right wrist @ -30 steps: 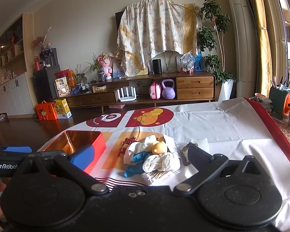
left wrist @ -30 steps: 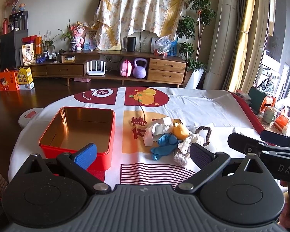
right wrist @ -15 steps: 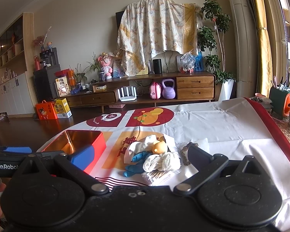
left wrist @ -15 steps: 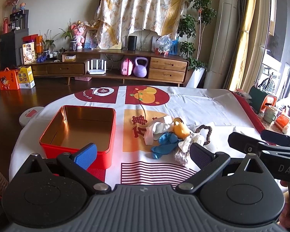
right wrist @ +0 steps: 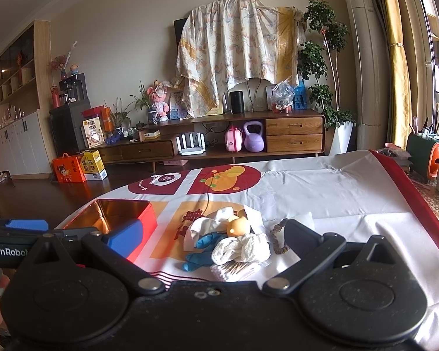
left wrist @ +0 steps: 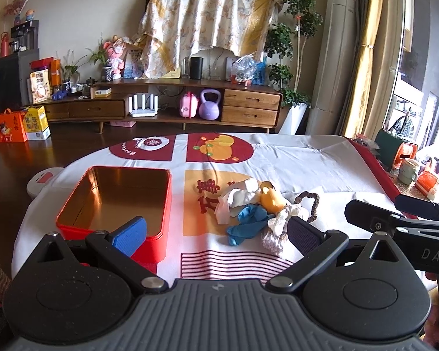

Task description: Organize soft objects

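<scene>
A pile of soft things lies on the printed tablecloth: a blue glove (left wrist: pixel 248 223) (right wrist: pixel 203 248), a white cloth (left wrist: pixel 234 200) (right wrist: pixel 210 219), a yellow rubber duck (left wrist: pixel 272 199) (right wrist: pixel 238 225), a white lacy piece (left wrist: pixel 281 219) (right wrist: pixel 243 247) and a brown beaded loop (left wrist: pixel 310 204) (right wrist: pixel 278 237). An empty red tin (left wrist: pixel 117 199) (right wrist: pixel 123 215) with a gold inside stands to the pile's left. My left gripper (left wrist: pixel 216 234) is open, held short of the tin and the pile. My right gripper (right wrist: pixel 210 239) is open too, with the pile seen between its fingers.
The table's red border (right wrist: pixel 424 213) runs along the right side, with cups and a green caddy (left wrist: pixel 392 149) beyond it. The right gripper's body (left wrist: pixel 401 222) shows at the left view's right edge. A TV cabinet (right wrist: pixel 248 134) stands across the room.
The left gripper has risen and pulled back slightly, so the tin and the pile sit a little higher in its view. The right gripper has barely moved.
</scene>
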Available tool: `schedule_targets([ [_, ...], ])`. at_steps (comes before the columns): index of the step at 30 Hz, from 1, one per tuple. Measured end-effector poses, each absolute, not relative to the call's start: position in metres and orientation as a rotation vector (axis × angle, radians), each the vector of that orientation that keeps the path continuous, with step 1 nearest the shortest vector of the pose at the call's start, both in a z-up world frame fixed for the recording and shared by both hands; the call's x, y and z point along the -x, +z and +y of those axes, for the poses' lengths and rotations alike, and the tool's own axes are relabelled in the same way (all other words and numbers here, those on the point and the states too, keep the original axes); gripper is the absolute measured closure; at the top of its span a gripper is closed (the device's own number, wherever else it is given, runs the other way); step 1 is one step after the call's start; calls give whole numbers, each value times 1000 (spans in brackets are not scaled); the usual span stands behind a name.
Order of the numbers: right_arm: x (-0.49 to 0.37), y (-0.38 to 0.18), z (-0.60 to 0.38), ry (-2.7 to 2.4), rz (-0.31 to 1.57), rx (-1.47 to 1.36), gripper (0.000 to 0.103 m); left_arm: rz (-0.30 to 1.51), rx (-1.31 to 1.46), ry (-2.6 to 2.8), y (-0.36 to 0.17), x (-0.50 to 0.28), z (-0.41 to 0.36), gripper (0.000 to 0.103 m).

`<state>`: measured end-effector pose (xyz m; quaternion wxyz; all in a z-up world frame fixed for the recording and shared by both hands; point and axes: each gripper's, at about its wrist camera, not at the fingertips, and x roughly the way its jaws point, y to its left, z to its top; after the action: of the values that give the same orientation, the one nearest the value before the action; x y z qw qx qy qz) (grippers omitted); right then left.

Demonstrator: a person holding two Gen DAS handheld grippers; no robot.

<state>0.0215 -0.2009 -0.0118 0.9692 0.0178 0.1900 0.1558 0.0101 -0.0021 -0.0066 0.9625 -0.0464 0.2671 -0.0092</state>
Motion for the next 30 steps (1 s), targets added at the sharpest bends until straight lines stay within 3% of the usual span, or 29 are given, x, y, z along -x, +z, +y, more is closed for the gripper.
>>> schedule_targets([
  [19,-91,-44,-231,305,500,84,7,619,78,-90,-29,-97,-29,0],
  [30,-164,-68,-264,268,552,126,25,641,17,-182,-59,-133,-74,0],
])
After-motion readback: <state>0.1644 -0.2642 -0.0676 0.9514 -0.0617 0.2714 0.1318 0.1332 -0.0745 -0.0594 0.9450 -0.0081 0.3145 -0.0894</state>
